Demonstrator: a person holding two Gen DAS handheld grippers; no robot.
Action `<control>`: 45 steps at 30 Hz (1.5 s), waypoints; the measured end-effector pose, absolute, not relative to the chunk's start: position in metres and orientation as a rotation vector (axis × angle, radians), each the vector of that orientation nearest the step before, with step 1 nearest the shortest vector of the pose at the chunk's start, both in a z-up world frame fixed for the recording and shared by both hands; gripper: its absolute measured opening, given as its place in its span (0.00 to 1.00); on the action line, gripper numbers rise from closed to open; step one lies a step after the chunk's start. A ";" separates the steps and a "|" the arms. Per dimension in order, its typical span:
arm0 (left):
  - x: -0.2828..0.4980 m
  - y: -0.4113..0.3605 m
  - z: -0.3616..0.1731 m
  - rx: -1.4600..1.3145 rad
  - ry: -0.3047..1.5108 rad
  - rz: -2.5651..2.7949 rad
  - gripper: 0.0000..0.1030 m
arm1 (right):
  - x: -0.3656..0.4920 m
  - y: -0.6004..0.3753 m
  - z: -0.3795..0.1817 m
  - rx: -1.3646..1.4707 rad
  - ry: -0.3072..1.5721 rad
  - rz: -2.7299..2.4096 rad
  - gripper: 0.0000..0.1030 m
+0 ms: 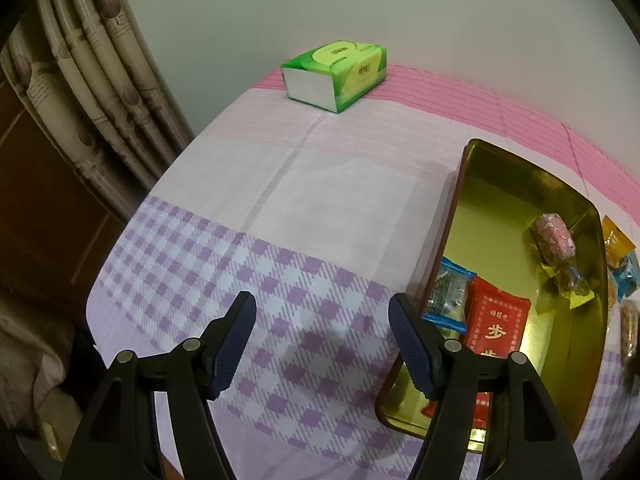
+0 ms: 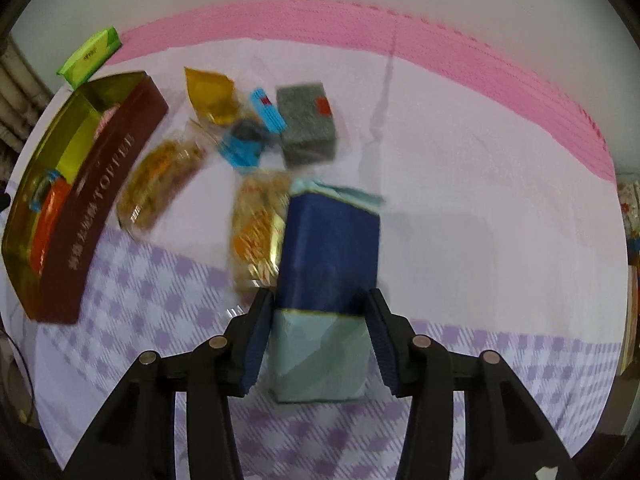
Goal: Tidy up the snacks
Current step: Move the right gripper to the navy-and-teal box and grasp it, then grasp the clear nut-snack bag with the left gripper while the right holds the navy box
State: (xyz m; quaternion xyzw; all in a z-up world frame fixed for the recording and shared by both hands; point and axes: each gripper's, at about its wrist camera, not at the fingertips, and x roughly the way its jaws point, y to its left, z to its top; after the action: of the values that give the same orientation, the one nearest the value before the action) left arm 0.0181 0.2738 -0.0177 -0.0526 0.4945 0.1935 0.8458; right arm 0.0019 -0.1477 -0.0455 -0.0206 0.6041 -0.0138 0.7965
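In the right wrist view a dark blue and pale teal snack packet point(image 2: 328, 260) sits between the pads of my right gripper point(image 2: 318, 308), which is shut on it just above the tablecloth. The packet looks sharp while the background is blurred. To the left lies the gold-lined brown tin point(image 2: 96, 196). In the left wrist view the tin point(image 1: 452, 216) holds a red packet point(image 1: 496, 324), a blue packet point(image 1: 448, 292) and a pink-wrapped sweet point(image 1: 554, 236). My left gripper point(image 1: 322, 312) hangs open over the checked cloth, left of the tin, with nothing in it.
Loose snacks lie between the tin and my right gripper: a yellow packet point(image 2: 210, 94), a grey box point(image 2: 306, 124), blue packets point(image 2: 250, 140) and two golden crisp bars point(image 2: 160, 180). A green tissue pack point(image 1: 336, 74) stands at the table's far edge by the wall. Curtains hang left.
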 end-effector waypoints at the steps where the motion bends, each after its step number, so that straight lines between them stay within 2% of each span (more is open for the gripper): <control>1: 0.019 0.273 -0.018 -0.107 1.044 0.407 0.67 | -0.001 -0.150 -0.046 -0.035 1.296 -0.025 0.47; 12: 0.017 0.262 -0.015 -0.083 1.027 0.386 0.67 | 0.004 -0.174 -0.043 0.108 1.245 0.061 0.51; 15: 0.019 0.255 -0.015 -0.095 1.043 0.369 0.67 | 0.006 -0.179 -0.047 0.115 1.235 0.079 0.47; 21: 0.017 0.228 -0.008 -0.051 1.048 0.333 0.67 | 0.001 -0.177 -0.047 0.042 1.202 0.074 0.46; 31: 0.025 0.164 0.013 -0.021 1.049 0.194 0.67 | 0.000 -0.195 -0.056 -0.002 1.197 0.041 0.49; 36: 0.034 0.127 0.016 0.005 1.069 0.120 0.67 | 0.000 -0.200 -0.056 0.005 1.172 0.038 0.45; 45: 0.050 0.052 0.009 0.015 1.162 -0.043 0.67 | -0.008 -0.242 -0.056 0.100 1.144 -0.100 0.44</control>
State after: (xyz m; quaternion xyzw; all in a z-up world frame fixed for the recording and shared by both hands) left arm 0.0500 0.0524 0.0094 0.0069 0.5487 -0.0205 0.8358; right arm -0.0076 -0.2421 -0.0556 0.0472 0.5410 -0.0472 0.8384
